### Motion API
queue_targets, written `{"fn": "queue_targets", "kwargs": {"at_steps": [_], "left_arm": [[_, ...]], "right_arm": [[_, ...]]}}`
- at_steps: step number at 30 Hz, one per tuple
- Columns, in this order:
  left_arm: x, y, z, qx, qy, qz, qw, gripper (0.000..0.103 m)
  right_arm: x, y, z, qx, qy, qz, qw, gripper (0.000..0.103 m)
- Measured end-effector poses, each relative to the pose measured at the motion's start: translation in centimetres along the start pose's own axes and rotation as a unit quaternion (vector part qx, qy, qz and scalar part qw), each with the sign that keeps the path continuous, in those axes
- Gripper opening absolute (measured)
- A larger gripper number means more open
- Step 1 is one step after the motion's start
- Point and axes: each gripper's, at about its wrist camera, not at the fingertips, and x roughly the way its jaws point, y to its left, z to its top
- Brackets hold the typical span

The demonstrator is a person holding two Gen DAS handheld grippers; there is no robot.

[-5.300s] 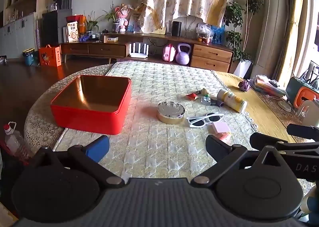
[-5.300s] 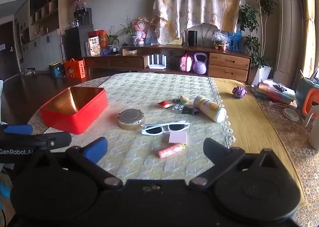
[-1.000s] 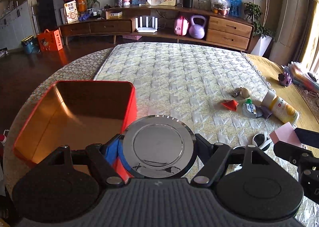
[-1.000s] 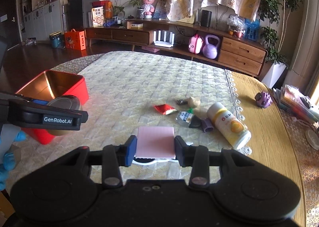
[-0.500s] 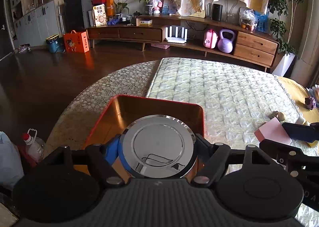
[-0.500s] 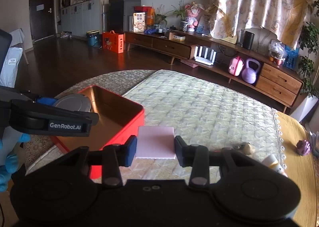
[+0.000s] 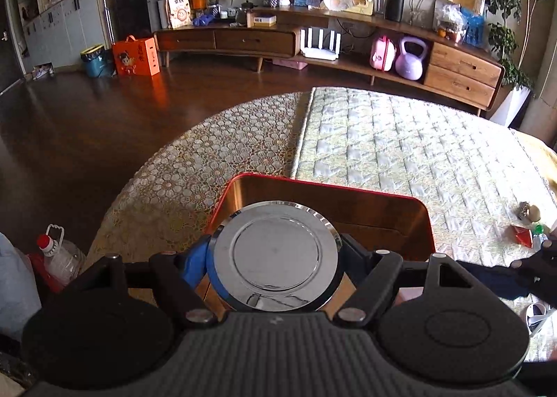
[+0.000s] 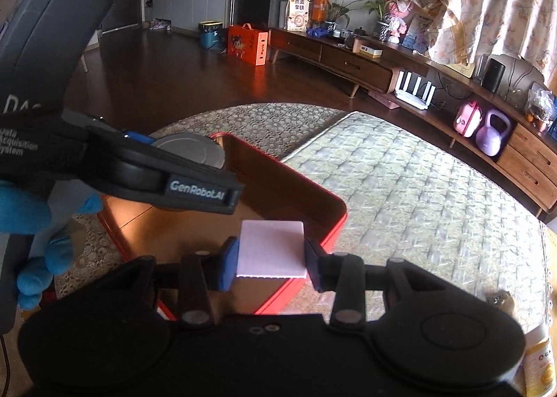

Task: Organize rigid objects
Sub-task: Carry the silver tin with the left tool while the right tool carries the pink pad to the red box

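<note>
I am carrying two things at once toward the red tin box (image 8: 306,195), which is sitting near the table's edge, half on the quilted runner (image 7: 400,153). My left gripper (image 7: 275,257) is pinching the round silver tin (image 7: 275,256) across its width, lid facing up, and it is hanging over the near part of the box's open, gold-lined interior. My right gripper (image 8: 269,259) is clamping the pink pad (image 8: 271,249) by two opposite edges, fingers pressed in on it, and it is hovering above the box's near right corner.

Judging from this, the step in hand is the drop-off, and I am thinking it goes best one hand after the other. The left gripper's arm is crossing low over the box in the right wrist view, so the two tools are crowding each other. I am planning to lower the silver tin flat until it is near the floor of the box, then spread the fingers, because dropping it from height could make it clatter or roll onto its edge. I would keep the pad level and move it further inward past the red rim before letting go, so it is not catching the wall. More small items (image 7: 527,223) are waiting at the runner's right end.
</note>
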Motion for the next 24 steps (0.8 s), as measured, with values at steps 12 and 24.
{"fn": "queue_targets", "kwargs": {"at_steps": [12, 24], "left_arm": [[5.2, -1.0, 1.4, 0.029, 0.049, -0.009, 0.9983, 0.077], [7.2, -1.3, 0.6, 0.041, 0.076, -0.009, 0.9962, 0.077]], "right_arm": [[4.5, 1.5, -0.3, -0.023, 0.051, 0.023, 0.998, 0.040], [4.6, 2.2, -0.9, -0.038, 0.052, 0.016, 0.998, 0.040]]}}
